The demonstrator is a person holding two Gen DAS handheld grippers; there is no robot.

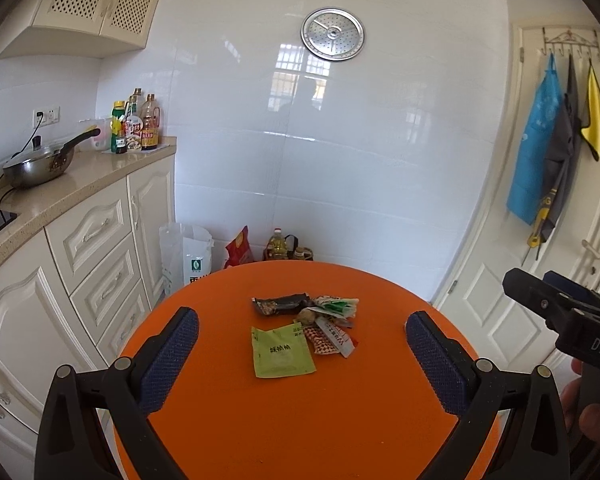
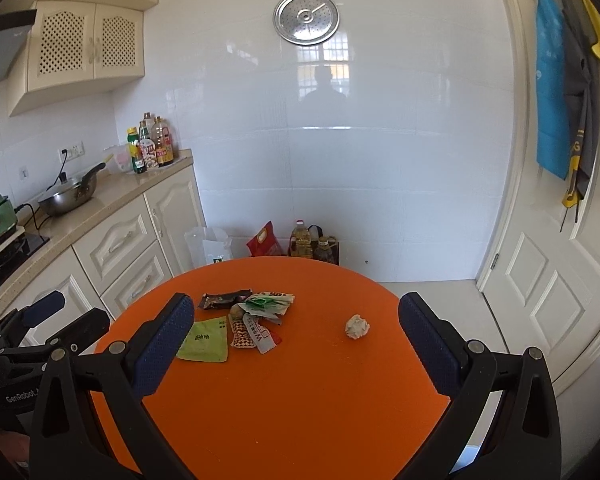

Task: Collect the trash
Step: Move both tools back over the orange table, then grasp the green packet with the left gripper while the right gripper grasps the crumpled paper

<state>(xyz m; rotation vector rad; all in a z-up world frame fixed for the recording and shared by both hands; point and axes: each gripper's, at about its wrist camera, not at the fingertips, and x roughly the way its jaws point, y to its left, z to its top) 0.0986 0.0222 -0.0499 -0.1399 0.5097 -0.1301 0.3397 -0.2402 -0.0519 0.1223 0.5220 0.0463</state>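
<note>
A round orange table [image 1: 300, 420] [image 2: 300, 400] holds a pile of trash: a green packet [image 1: 282, 352] [image 2: 203, 340], a dark wrapper [image 1: 282, 305] [image 2: 224, 300], a green-white wrapper [image 1: 336, 306] [image 2: 268, 304] and a red-white wrapper [image 1: 328, 338] [image 2: 252, 334]. A crumpled paper ball [image 2: 357, 326] lies alone to the right, seen only in the right wrist view. My left gripper [image 1: 302, 332] is open and empty above the near side of the table, facing the pile. My right gripper [image 2: 296, 316] is open and empty, with the pile and ball ahead of its fingers.
A kitchen counter [image 1: 80, 184] with a wok [image 1: 40, 164] and bottles [image 1: 138, 126] runs along the left. A white bag [image 1: 186, 256], a red bag [image 1: 240, 248] and oil bottles [image 2: 312, 246] stand on the floor behind the table. A white door [image 2: 560, 260] is at right.
</note>
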